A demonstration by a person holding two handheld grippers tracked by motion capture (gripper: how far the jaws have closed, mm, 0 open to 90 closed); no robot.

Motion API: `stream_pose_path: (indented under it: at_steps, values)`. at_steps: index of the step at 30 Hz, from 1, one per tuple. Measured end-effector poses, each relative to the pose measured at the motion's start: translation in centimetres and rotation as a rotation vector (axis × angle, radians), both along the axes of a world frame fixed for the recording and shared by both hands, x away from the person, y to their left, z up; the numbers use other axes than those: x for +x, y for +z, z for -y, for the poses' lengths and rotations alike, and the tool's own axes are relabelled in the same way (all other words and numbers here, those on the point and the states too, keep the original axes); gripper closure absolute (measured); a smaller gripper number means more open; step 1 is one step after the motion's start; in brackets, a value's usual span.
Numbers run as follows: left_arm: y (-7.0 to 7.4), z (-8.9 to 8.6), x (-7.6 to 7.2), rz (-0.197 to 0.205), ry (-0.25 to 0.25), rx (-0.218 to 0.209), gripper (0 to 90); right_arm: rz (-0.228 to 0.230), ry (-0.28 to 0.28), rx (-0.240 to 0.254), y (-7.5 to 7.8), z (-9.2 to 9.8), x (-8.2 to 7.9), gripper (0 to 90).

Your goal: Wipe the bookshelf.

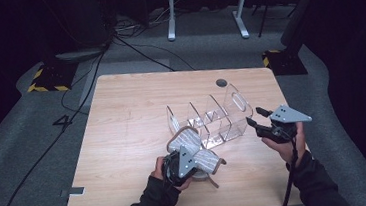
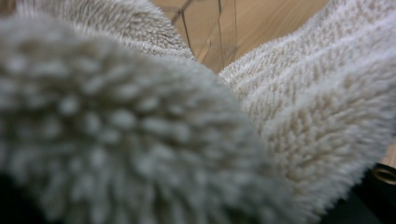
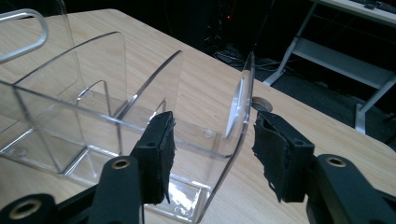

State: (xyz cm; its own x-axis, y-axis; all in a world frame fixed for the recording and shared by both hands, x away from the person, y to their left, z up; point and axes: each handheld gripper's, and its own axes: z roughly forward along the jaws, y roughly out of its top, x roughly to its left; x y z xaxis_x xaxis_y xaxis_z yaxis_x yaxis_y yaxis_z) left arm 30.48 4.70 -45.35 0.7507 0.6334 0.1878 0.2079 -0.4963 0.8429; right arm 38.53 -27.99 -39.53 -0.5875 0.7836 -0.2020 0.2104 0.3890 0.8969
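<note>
A clear acrylic organizer [image 1: 212, 118] with several compartments stands right of centre on the wooden table [image 1: 124, 138]. Fluffy grey-beige slippers [image 1: 188, 138] with brown soles lie at its near left end, one leaning toward the organizer. My left gripper [image 1: 185, 159] is shut on the slipper; its pile [image 2: 303, 116] crowds the left gripper view, with the organizer [image 2: 210, 32] glimpsed behind. My right gripper [image 1: 255, 116] hovers at the organizer's right end, open. In the right gripper view the black pads [image 3: 159, 149] stand apart and the organizer's curved end wall [image 3: 240, 98] rises between them, untouched.
A round cable hole [image 1: 221, 83] sits in the table's far right part. Beyond the table are a white desk frame [image 1: 207, 5], floor cables [image 1: 131, 50] and black-and-yellow taped stand bases [image 1: 48, 79]. The table's right edge lies close to my right hand.
</note>
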Motion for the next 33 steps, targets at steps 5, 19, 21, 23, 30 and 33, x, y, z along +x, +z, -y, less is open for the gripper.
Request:
stream_pose_path:
  at_steps: [5, 19, 21, 23, 30, 33]
  values:
    - [-0.8, -0.5, 0.3, -0.025, 0.008, 0.027, 72.4, -0.020, -0.020, -0.002, 0.2, 0.1, 2.3, 48.0]
    - [0.0, -1.9, 0.2, -0.011, 0.035, 0.003, 72.3, -0.131, 0.031, -0.054, -1.3, -1.1, 5.0, 70.3]
    - [0.4, -2.1, 0.2, -0.004, 0.038, -0.003, 72.2, -0.136, 0.033, -0.059, -1.2, -1.2, 4.7, 70.3]
    - [0.5, -2.2, 0.1, -0.002, 0.039, -0.007, 72.1, -0.135, 0.021, -0.068, -1.1, -1.4, 4.4, 70.2]
    - [1.6, -2.7, -0.4, 0.024, 0.059, -0.024, 71.7, -0.146, -0.016, -0.034, -1.2, -2.7, 0.7, 65.6]
    - [2.2, -3.2, -0.8, 0.031, 0.081, -0.039, 71.0, -0.196, 0.014, -0.020, -0.6, -3.3, -1.3, 58.5]
